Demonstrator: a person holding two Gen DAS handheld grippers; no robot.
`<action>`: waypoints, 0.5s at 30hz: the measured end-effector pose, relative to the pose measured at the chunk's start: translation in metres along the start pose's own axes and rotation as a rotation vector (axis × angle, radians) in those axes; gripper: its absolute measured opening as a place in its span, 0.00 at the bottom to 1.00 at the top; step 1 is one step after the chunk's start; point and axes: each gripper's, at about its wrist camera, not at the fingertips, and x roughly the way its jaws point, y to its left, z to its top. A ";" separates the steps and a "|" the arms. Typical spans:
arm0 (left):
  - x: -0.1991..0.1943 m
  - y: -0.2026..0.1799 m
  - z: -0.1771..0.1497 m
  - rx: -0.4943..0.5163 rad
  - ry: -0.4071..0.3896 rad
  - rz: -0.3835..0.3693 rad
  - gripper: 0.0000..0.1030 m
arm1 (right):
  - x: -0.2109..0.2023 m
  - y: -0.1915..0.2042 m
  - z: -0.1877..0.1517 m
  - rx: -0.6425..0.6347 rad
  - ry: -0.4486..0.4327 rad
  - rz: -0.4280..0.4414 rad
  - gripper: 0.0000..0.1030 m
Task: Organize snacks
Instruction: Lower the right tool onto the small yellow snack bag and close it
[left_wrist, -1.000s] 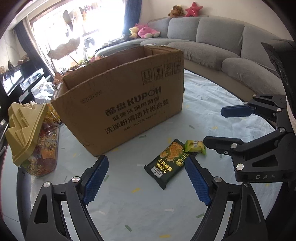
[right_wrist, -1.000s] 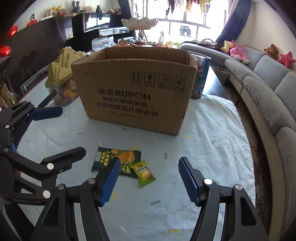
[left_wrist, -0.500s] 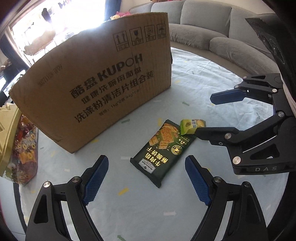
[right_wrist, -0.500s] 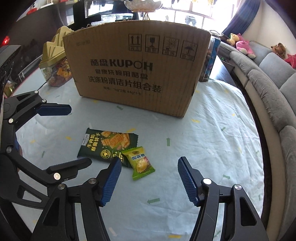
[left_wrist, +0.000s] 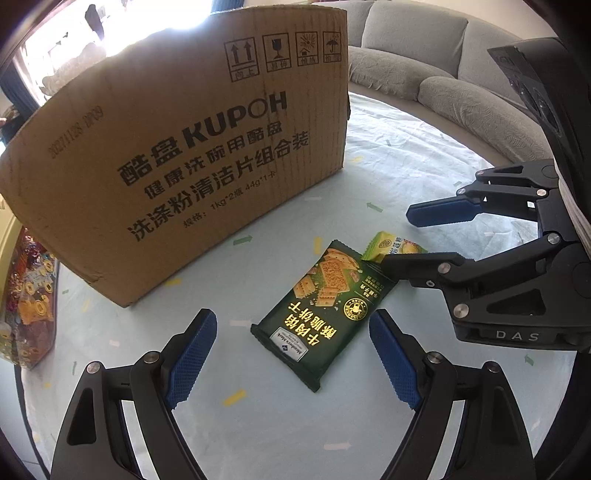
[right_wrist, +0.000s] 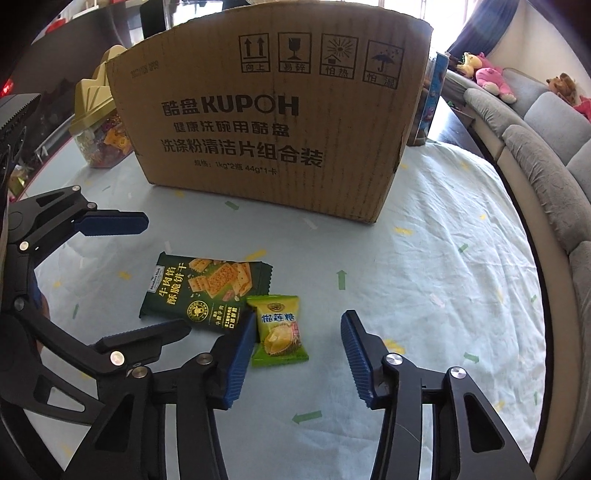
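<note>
snack packets (right_wrist: 207, 291) touching, box (right_wrist: 273, 122) behind

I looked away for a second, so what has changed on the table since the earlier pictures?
Both grippers came down toward the snacks. The left gripper, wide open, now straddles the dark green cracker pack. The right gripper has just been narrowing its fingers around the small yellow-green candy packet, not yet pressing it. Nothing was picked up. Both snacks and the cardboard box stayed put.
</note>
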 end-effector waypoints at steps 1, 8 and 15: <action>0.001 0.000 0.001 0.000 0.001 -0.001 0.83 | 0.001 -0.001 0.000 0.005 0.002 0.001 0.44; 0.009 -0.007 0.009 0.007 0.005 -0.016 0.82 | 0.002 -0.007 -0.005 0.033 0.009 0.009 0.28; 0.020 -0.016 0.015 0.014 0.019 -0.041 0.77 | -0.008 -0.013 -0.011 0.066 -0.019 -0.022 0.26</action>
